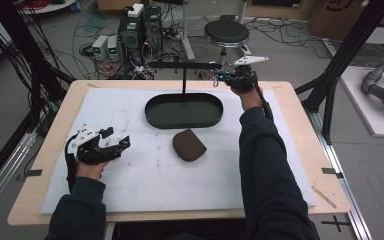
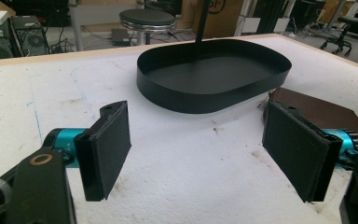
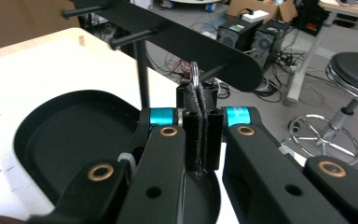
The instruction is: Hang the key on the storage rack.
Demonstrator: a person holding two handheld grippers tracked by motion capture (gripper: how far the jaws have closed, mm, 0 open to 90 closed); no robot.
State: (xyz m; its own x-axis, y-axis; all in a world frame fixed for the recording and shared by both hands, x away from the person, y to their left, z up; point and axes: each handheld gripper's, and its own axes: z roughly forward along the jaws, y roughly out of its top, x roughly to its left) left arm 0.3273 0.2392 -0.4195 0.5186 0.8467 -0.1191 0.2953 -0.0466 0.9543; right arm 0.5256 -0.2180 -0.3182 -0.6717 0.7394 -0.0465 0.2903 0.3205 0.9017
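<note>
Right gripper [image 3: 200,140]: jaws clenched together on a thin metal ring [image 3: 195,74], which stands up between the pads and rises above their tips. In the high view this gripper [image 1: 220,76] is held up at the far edge of the bench, close to the right end of the stand's crossbar [image 1: 185,65]; the ring dangles small and hard to read there. In the right gripper view the crossbar [image 3: 177,39] is a flat black bar with short pegs sticking out of it, passing just behind the ring; whether ring and peg touch cannot be told.

Stand: black upright post [image 1: 184,80] rising from an oval black tray [image 1: 184,111] with a low wall, set at the middle of the bench toward its far side. Tray wall also seen in the left gripper view [image 2: 182,95].

Left gripper [image 2: 200,154]: released, jaws wide apart, nothing between the pads, bare white mat [image 2: 191,177] beneath. In the high view it [image 1: 122,142] rests low at the left of the bench, pointing toward the centre.

Brown pouch [image 1: 189,144]: flat, rounded, lying on the mat just in front of the tray, between the two forearms; its edge shows behind the left gripper's far pad [image 2: 324,112].

Bench [image 1: 300,125]: pale wood top, covered by the white mat [image 1: 130,110].
</note>
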